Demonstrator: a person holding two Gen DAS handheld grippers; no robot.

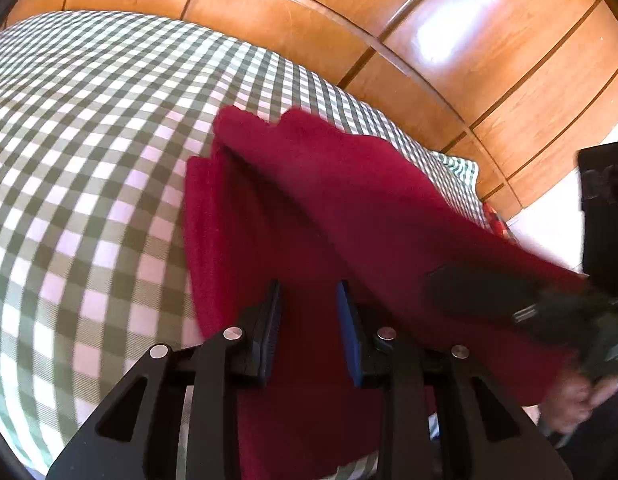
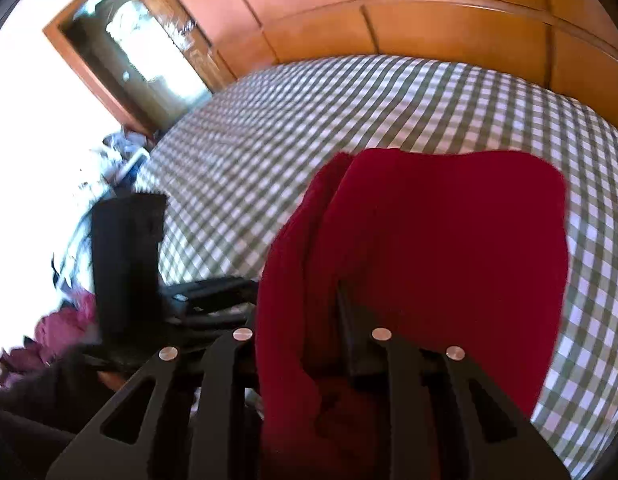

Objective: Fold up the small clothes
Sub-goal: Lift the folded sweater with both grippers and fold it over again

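Your right gripper [image 2: 305, 320] holds a fold of the red garment [image 2: 449, 240] between narrow jaws, lifted over the checked bedcover [image 2: 309, 120], so carry this flap across evenly and lay it edge to edge on the part that rests flat. Your left gripper [image 1: 309, 308] has jaws narrowly apart above the cloth, gripping nothing I can see. Only the left view shows the flat lower layer; the right view shows the pinch

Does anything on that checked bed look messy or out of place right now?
Only the dark red knitted garment stands out. It is mid-fold: one part lies flat on the green-and-white checked bedcover, while another is lifted and draped unevenly, with the right gripper partly buried in it. Nothing looks torn or spilled.
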